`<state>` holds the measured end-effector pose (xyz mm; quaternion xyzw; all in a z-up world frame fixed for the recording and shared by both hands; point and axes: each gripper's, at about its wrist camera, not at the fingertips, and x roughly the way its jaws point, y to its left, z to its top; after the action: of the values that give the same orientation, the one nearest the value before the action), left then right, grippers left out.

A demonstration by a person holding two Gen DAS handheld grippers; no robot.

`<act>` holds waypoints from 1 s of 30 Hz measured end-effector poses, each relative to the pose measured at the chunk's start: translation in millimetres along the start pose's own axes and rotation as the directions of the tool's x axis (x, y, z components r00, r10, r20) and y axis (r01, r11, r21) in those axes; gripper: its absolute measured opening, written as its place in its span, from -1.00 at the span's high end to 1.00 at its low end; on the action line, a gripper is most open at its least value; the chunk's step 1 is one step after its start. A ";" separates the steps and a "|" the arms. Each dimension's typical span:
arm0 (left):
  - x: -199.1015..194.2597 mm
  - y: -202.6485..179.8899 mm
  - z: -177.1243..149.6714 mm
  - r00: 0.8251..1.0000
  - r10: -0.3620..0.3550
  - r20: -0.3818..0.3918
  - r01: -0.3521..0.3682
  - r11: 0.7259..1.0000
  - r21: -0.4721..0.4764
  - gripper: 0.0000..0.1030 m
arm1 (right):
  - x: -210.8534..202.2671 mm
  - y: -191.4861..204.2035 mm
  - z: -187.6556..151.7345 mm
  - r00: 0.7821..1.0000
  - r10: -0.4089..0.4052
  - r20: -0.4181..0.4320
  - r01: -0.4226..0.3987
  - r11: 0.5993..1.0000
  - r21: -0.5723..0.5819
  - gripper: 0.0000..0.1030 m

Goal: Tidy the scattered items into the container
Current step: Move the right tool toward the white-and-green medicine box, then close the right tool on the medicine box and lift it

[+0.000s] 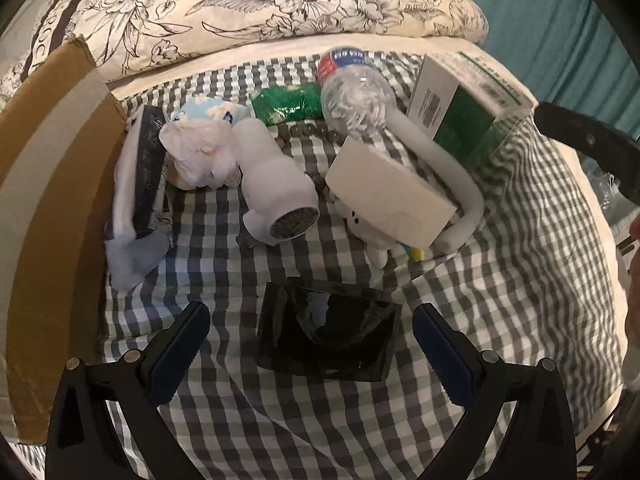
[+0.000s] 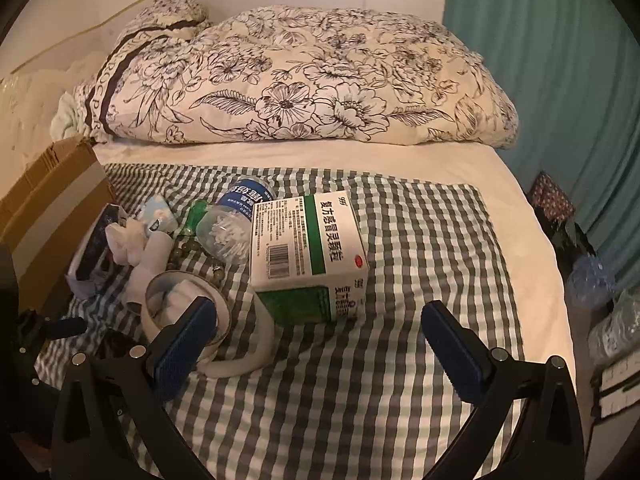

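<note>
Scattered items lie on a checked cloth (image 1: 500,300). A glossy black box (image 1: 328,336) sits between the fingers of my open left gripper (image 1: 316,344), with a gap on each side. Behind it are a white tub (image 1: 388,196), a white dryer-like object (image 1: 280,192), a white plush toy (image 1: 200,152), a dark pouch (image 1: 148,168), a clear bottle (image 1: 356,96) and a green-and-white medicine box (image 1: 468,108). The cardboard box (image 1: 52,200) stands at the left. My right gripper (image 2: 320,344) is open and empty, just in front of the medicine box (image 2: 308,248) and beside the tub (image 2: 180,312).
A folded floral quilt (image 2: 280,80) fills the back of the bed. A teal curtain (image 2: 540,60) hangs at the right, with bags (image 2: 592,280) on the floor below. Beads (image 1: 304,132) and a green packet (image 1: 288,104) lie near the bottle. Bare checked cloth (image 2: 420,240) stretches right of the medicine box.
</note>
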<state>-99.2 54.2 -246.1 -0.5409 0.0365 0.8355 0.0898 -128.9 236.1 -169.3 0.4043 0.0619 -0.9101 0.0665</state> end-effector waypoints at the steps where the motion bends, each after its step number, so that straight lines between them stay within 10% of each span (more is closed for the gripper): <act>1: 0.5 0.0 -0.5 1.000 0.000 -0.002 0.000 1.000 0.001 -1.00 | 3.8 0.4 0.7 1.000 -0.003 -0.003 0.003 1.000 -0.007 -1.00; 19: 23.1 0.8 1.9 0.999 -0.032 -0.006 0.032 0.999 -0.005 -0.97 | 65.0 8.6 15.3 0.999 -0.027 -0.041 0.026 0.999 -0.030 -1.00; 23: 26.7 -0.5 0.0 0.999 -0.031 -0.011 0.031 1.000 0.005 -0.73 | 69.0 11.9 16.4 0.999 -0.026 -0.033 0.025 0.999 -0.028 -0.92; 25: 26.1 -1.7 -1.3 1.000 -0.024 -0.008 0.024 1.000 0.010 -0.56 | 68.6 12.0 15.9 0.999 -0.022 -0.031 0.021 1.000 -0.022 -0.54; 30: 19.7 3.7 -2.4 1.000 -0.025 0.003 0.025 1.000 -0.007 -0.22 | 63.7 8.8 12.4 1.000 -0.014 -0.027 0.014 1.000 -0.007 -0.53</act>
<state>-105.6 52.4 -265.2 -0.5406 0.0266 0.8351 0.0983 -178.8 220.8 -209.0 0.4161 0.0685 -0.9047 0.0607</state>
